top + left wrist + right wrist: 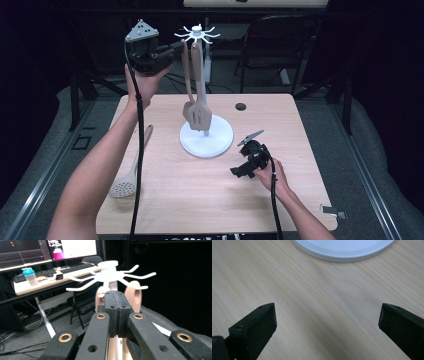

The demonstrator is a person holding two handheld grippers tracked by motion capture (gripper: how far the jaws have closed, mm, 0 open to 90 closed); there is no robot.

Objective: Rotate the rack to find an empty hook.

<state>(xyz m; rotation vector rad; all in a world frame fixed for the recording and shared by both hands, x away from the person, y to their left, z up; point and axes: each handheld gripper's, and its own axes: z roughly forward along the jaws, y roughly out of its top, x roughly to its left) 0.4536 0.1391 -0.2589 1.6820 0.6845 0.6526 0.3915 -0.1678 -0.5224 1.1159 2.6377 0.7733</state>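
A white utensil stand has a round base on the wooden table and a crown of hooks on top. Two beige utensils hang from the hooks, one a slotted spatula. A beige perforated spoon lies flat near the table's left edge. My left gripper is held high beside the hooks, its jaws shut with nothing between them. In the left gripper view the shut left gripper stands just in front of the hooks and the hanging handles. My right gripper rests low, right of the base, open and empty.
The table has a cable hole at the back right. A black chair stands behind it. In the left gripper view there is a desk with monitors, a keyboard and a teal-capped bottle.
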